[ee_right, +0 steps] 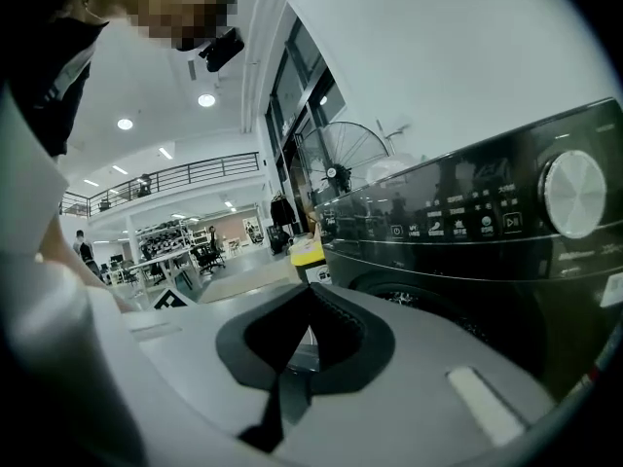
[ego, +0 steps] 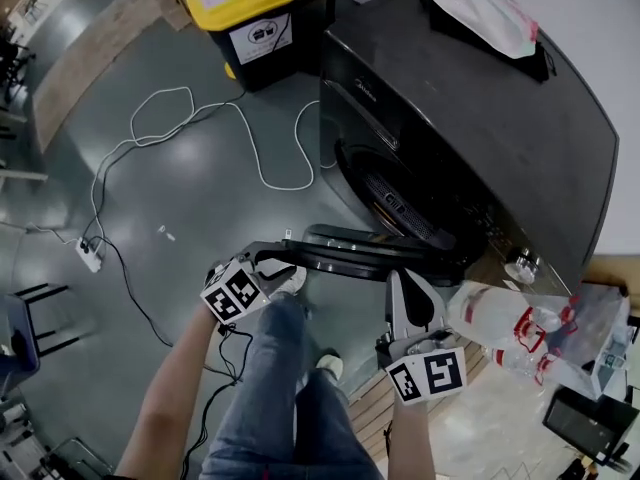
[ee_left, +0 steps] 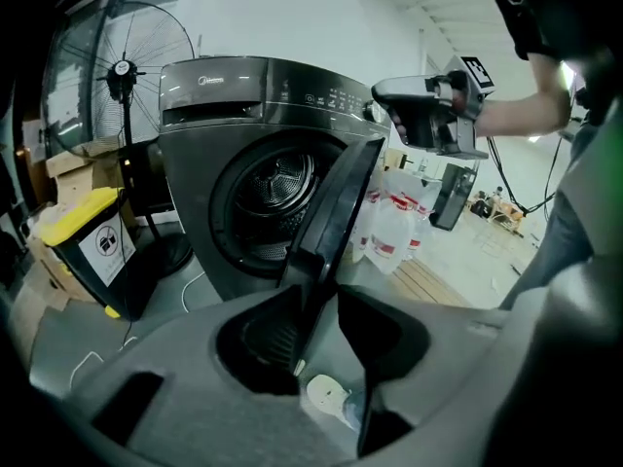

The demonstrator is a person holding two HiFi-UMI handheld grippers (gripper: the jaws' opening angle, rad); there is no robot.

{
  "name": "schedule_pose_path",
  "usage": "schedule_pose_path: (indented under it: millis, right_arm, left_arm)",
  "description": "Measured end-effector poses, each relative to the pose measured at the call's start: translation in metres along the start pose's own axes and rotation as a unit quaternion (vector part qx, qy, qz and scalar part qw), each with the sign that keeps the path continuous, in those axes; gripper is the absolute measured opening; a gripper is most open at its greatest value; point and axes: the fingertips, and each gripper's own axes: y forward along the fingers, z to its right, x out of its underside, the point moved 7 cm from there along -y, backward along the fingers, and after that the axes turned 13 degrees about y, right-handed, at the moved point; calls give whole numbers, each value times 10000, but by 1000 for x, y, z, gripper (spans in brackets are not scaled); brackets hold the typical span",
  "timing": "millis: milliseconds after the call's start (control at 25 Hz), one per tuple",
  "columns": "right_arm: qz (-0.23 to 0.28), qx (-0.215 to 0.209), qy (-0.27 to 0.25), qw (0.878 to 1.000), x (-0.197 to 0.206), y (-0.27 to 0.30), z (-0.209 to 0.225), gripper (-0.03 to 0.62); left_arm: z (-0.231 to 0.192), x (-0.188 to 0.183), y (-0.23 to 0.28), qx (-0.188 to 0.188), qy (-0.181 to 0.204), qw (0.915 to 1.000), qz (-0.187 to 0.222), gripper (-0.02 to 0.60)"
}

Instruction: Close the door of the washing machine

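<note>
The dark washing machine (ego: 480, 118) stands with its round door (ego: 370, 253) swung wide open toward me, the drum (ego: 395, 198) exposed. My left gripper (ego: 270, 260) is at the door's free edge. In the left gripper view the door's edge (ee_left: 336, 202) runs between the jaws of the left gripper (ee_left: 316, 295): it lies against the left pad, a gap shows at the right pad, and the jaws stand open. My right gripper (ego: 408, 286) hovers by the door's hinge side, below the control panel (ee_right: 487, 222). The right gripper (ee_right: 310, 292) has its tips together and holds nothing.
A yellow-lidded bin (ego: 250, 13) stands left of the machine, with a white cable (ego: 250, 138) and a power strip (ego: 90, 255) on the floor. Plastic jugs (ego: 500, 318) sit to the machine's right. A bag (ego: 485, 13) lies on top. My legs (ego: 290, 388) are below the door.
</note>
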Motion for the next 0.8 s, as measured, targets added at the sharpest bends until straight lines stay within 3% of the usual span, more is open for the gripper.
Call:
schedule_pose_path:
  millis: [400, 800]
  right_arm:
    - [104, 452, 122, 9989, -11, 78, 10, 11]
    - [558, 912, 236, 9940, -27, 86, 19, 11]
  left_arm:
    - [-101, -20, 30, 596, 610, 9961, 210, 127]
    - [-150, -41, 58, 868, 1015, 9906, 299, 130]
